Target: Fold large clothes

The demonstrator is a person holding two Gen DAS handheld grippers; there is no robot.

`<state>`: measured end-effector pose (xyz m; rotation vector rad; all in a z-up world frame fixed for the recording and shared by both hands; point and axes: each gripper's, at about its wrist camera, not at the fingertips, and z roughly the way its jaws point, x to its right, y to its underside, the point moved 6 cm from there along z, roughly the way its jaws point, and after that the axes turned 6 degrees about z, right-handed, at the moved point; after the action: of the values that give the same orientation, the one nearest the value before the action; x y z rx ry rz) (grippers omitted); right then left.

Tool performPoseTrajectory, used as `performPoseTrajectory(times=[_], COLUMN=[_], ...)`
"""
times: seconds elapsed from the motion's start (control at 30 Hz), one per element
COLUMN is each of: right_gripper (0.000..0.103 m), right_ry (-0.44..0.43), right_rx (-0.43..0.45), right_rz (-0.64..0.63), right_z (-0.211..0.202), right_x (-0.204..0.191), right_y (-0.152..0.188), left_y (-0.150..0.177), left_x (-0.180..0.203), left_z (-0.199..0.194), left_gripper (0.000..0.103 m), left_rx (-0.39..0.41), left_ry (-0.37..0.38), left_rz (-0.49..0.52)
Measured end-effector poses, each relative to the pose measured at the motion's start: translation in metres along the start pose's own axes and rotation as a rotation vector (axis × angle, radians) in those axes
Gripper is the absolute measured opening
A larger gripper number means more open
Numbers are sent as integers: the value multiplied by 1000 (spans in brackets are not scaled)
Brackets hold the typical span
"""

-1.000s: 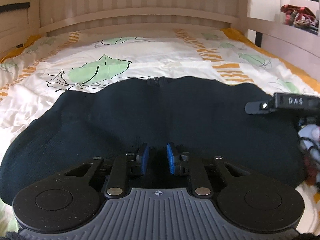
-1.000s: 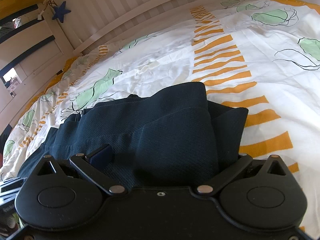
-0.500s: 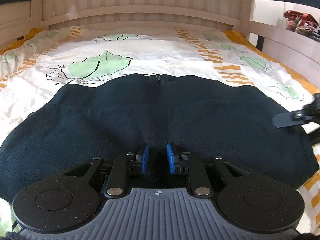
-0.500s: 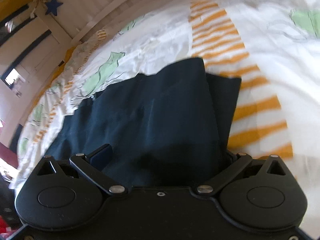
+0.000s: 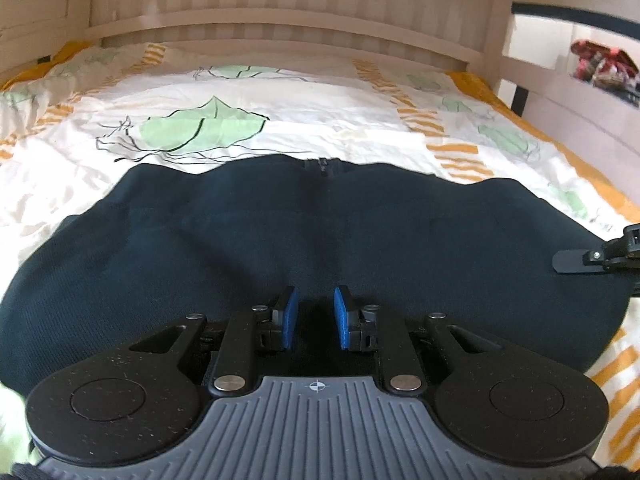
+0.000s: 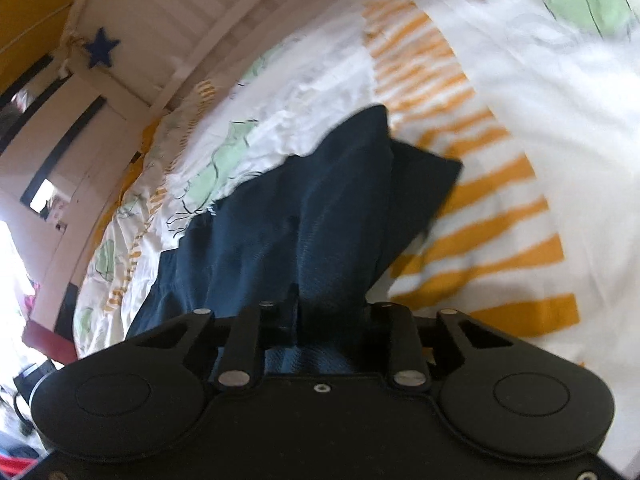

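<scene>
One claw, right, now closing on garment

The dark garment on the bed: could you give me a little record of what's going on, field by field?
garment: dark navy garment, spread on the bed, zipper at its far edge
bedding: white duvet with green leaves and orange stripes
left gripper: blue pads narrowly apart, dark cloth between them; grip unclear
right gripper: jaws closing, bunched fabric between them
setting: pale wooden bed frame

Dark navy garment on white, green-leaf, orange-striped bedsheet.
</scene>
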<state>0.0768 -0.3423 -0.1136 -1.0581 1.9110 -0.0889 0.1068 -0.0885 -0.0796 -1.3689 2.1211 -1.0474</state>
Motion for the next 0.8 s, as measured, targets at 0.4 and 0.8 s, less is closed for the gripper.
performPoseTrajectory(times=[0.4,0.8], right_gripper=[25,25], right_ry=[-26,-201], right_rx=[21,-138], right_rz=[-125,-277], right_z=[-15,50], right_x=[-72,-208], right_y=[-17,5], left_y=[20,26], left_x=[7,-10], left_z=[-8,-15], left_gripper=[16,14], left_rx=[15,14], left_ry=[-2,71], left_rz=[51,-68])
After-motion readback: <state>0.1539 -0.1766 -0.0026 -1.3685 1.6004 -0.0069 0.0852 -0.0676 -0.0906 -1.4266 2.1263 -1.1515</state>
